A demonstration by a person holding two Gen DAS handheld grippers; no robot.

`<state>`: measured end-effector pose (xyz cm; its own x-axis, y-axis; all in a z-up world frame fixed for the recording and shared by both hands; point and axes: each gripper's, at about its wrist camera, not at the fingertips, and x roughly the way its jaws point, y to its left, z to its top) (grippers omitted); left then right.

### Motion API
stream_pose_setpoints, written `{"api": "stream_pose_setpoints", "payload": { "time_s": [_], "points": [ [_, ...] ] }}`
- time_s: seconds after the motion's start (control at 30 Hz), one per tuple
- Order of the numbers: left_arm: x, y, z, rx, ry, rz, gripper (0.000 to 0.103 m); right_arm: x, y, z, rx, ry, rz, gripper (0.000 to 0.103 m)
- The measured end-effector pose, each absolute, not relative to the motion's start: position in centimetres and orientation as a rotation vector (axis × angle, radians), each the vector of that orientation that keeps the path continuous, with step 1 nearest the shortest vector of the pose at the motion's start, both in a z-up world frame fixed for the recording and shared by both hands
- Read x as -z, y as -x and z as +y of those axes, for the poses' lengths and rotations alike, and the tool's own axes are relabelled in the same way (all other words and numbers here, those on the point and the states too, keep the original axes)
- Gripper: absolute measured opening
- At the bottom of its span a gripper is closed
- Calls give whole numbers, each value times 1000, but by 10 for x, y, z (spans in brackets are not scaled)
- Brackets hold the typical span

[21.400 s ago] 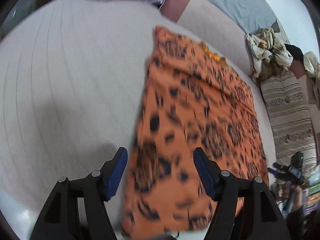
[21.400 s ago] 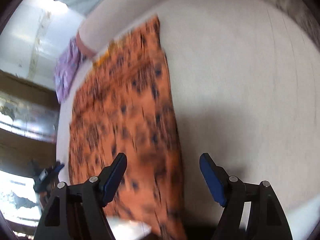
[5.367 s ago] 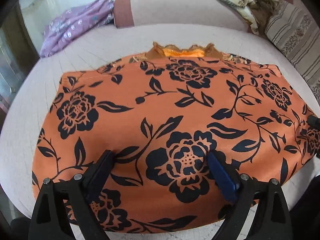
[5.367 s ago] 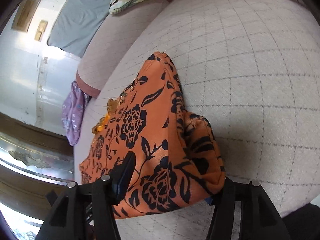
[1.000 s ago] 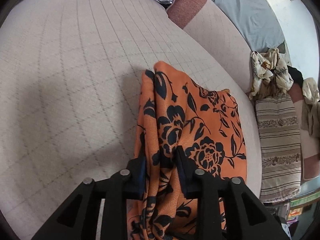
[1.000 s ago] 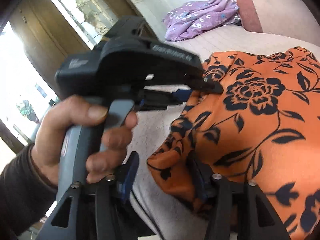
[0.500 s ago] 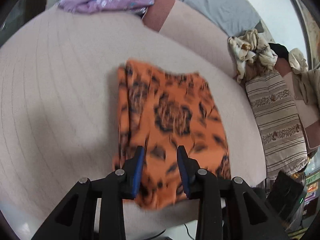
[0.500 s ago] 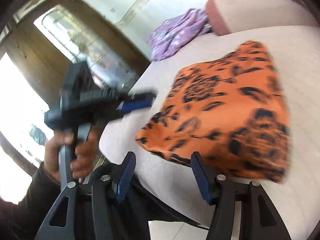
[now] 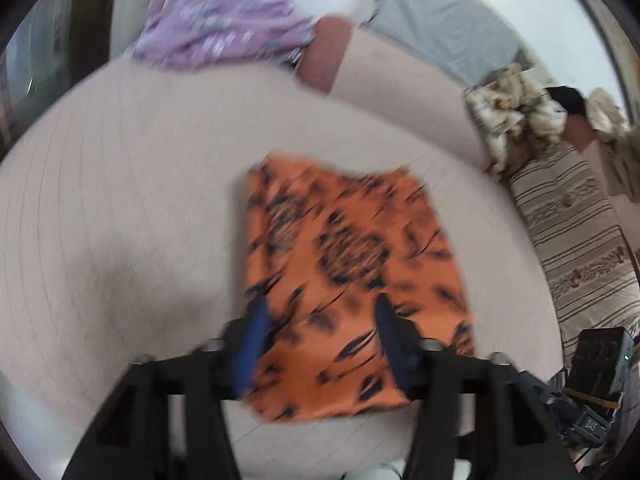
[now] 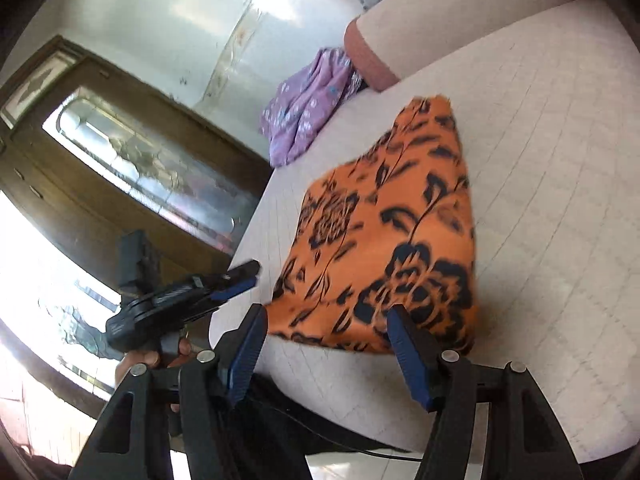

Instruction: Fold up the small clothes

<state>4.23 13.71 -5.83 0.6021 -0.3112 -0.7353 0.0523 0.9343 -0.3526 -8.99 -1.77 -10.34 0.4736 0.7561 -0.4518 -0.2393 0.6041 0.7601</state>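
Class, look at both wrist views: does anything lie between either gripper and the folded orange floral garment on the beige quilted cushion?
Nothing visible does. The left gripper and right gripper both face the folded orange floral garment with open jaws; only bare beige quilted cushion surrounds it.

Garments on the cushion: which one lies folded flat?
The orange floral garment, a neat rectangle mid-cushion in front of both open grippers. The purple floral one lies crumpled at the far edge, and the cream patterned one is bunched up.

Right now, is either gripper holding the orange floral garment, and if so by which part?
Nothing is held. The left gripper and right gripper, jaws just opened, hover apart from the folded orange garment lying on the cushion.
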Motion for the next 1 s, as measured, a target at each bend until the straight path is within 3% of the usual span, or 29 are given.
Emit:
{"api": "stream_pose_setpoints", "payload": {
  "time_s": [0.17,0.23,0.43,0.5,0.63,0.67,0.73,0.77,0.83,0.9,1.0],
  "points": [
    [87,-72,98,133,167,950,68,118,65,-53,-560,-778,940,71],
    [112,-79,101,82,170,1019,68,132,47,-57,-550,-826,1013,71],
    [127,-78,111,83,191,1004,71,160,5,-38,-583,-840,1143,67],
    [132,-81,112,83,189,1004,78,157,2,-24,-562,-728,1182,40],
    [143,-80,125,115,313,1031,82,125,26,-4,-474,-392,1086,33],
    [141,-80,121,112,276,1026,82,136,27,-1,-452,-340,1118,33],
    [139,-78,116,102,230,1006,82,158,22,-17,-476,-504,1181,42],
    [138,-78,115,102,224,1003,82,159,21,-32,-491,-629,1180,55],
    [141,-80,119,113,257,1014,82,145,19,-50,-516,-726,1113,58],
    [141,-81,120,116,277,1020,82,132,9,-61,-534,-759,1054,71],
    [138,-78,120,116,259,1015,82,140,-26,-62,-534,-826,1071,77]
  ]
}}
